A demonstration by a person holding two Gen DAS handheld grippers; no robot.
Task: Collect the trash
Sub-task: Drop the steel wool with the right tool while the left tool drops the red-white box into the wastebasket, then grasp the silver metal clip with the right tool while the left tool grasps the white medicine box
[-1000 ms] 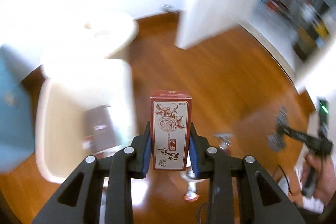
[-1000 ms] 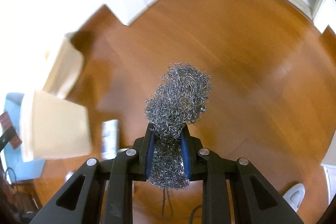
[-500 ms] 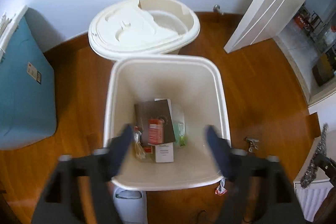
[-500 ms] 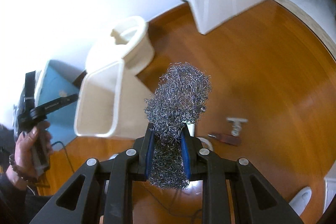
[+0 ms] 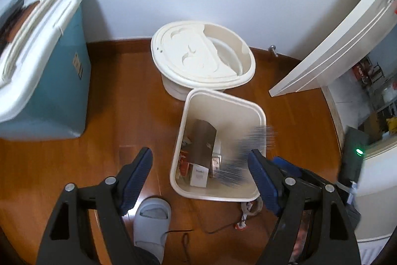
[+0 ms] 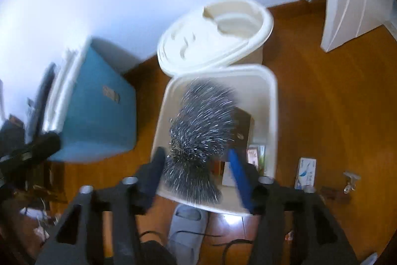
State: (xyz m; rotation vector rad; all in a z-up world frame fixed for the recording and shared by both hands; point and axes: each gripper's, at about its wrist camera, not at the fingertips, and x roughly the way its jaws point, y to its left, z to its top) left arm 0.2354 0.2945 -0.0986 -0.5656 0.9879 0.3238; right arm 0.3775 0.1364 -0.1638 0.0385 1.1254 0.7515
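Right gripper (image 6: pixel 196 173) newly spread, steel wool (image 6: pixel 201 131) blurred above bin (image 6: pixel 273 101), left gripper (image 5: pixel 201 170) spread, empty.

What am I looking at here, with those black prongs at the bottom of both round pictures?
No robot: a person holds a hand tool in each hand, each ending in a two-finger claw with a fisheye camera looking along its fingers. One picture comes from the left claw, which is open and empty. The other comes from the right claw, also open, with a blurred wad of steel wool between its fingers, apparently dropping. Below is a cream waste bin on a wooden floor, already holding boxes. Nearby: a blue storage box, a lidded round tub, a grey slipper.
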